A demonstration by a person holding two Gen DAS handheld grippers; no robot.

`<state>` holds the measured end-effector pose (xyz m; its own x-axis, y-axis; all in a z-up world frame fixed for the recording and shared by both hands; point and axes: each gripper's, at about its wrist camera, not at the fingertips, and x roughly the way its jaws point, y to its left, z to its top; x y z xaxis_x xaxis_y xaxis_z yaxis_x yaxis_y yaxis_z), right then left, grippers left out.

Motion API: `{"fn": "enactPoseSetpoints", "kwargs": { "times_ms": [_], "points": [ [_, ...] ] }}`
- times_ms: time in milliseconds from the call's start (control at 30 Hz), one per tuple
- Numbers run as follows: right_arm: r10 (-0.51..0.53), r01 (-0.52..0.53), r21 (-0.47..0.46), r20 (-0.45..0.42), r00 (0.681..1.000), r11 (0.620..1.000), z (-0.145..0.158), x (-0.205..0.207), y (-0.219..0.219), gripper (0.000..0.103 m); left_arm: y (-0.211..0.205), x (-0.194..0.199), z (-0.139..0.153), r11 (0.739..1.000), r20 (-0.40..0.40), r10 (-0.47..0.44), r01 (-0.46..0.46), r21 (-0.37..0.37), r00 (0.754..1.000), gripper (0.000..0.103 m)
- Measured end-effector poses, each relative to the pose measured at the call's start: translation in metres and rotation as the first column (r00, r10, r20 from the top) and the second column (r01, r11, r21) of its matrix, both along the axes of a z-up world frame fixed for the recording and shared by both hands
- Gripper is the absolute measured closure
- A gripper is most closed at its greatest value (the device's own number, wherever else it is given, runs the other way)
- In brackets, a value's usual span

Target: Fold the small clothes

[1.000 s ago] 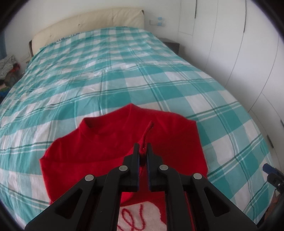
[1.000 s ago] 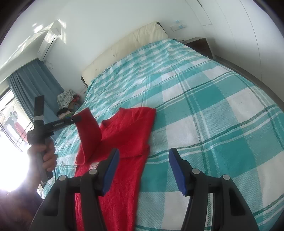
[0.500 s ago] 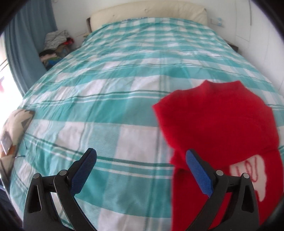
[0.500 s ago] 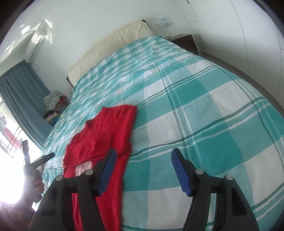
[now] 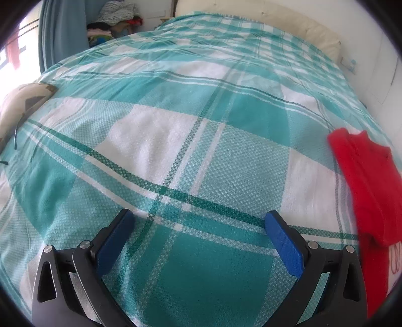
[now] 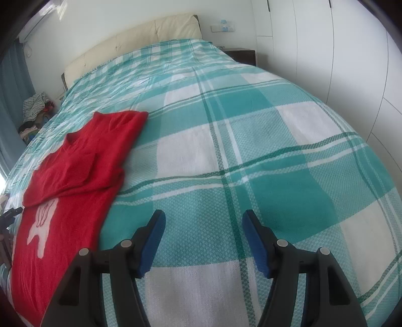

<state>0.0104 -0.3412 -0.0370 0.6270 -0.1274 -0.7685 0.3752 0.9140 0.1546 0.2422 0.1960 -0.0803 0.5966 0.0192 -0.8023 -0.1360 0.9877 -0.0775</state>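
A small red sweater (image 6: 75, 161) with a white figure on its front lies flat on the teal-and-white checked bedspread (image 6: 251, 140), both sleeves folded in over the chest. My right gripper (image 6: 203, 234) is open over bare bedspread to the right of the sweater, nothing between its blue pads. In the left wrist view the red sweater (image 5: 369, 186) lies at the right edge. My left gripper (image 5: 198, 239) stands wide open over bare bedspread to the left of it, holding nothing. The left gripper's tip (image 6: 10, 213) shows at the left edge of the right wrist view.
A cream headboard (image 6: 140, 37) closes the far end of the bed. A dark nightstand (image 6: 241, 54) and white wardrobe doors (image 6: 326, 50) stand on the right. A pile of clothes (image 5: 115, 17) and a blue curtain (image 5: 60, 32) are at the far left. A patterned cushion (image 5: 20, 105) lies at the bed's left edge.
My left gripper let go of the red sleeve, opened wide and swung away left of the sweater. The sleeve now lies folded over the chest. My right gripper sank toward the bed.
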Motion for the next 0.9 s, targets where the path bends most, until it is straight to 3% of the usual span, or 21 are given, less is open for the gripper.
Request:
{"fn": "enactPoseSetpoints", "kwargs": {
  "times_ms": [133,433,900],
  "points": [
    [-0.001,0.001,-0.016,0.018,1.000,1.000,-0.006,-0.001,0.002,0.036,-0.009,0.003,-0.002,0.997,-0.016,0.001,0.000,0.078,1.000,0.000],
    [0.038,-0.038,-0.050,0.006,0.999,0.998,-0.012,0.006,0.013,0.021,-0.007,0.003,-0.003,0.998,-0.015,0.001,0.000,0.061,1.000,0.000],
    [0.040,-0.039,-0.064,0.008,0.999,0.997,-0.015,0.007,0.016,0.019,-0.006,0.003,-0.003,0.998,-0.014,0.001,0.000,0.060,1.000,0.000]
  ]
}}
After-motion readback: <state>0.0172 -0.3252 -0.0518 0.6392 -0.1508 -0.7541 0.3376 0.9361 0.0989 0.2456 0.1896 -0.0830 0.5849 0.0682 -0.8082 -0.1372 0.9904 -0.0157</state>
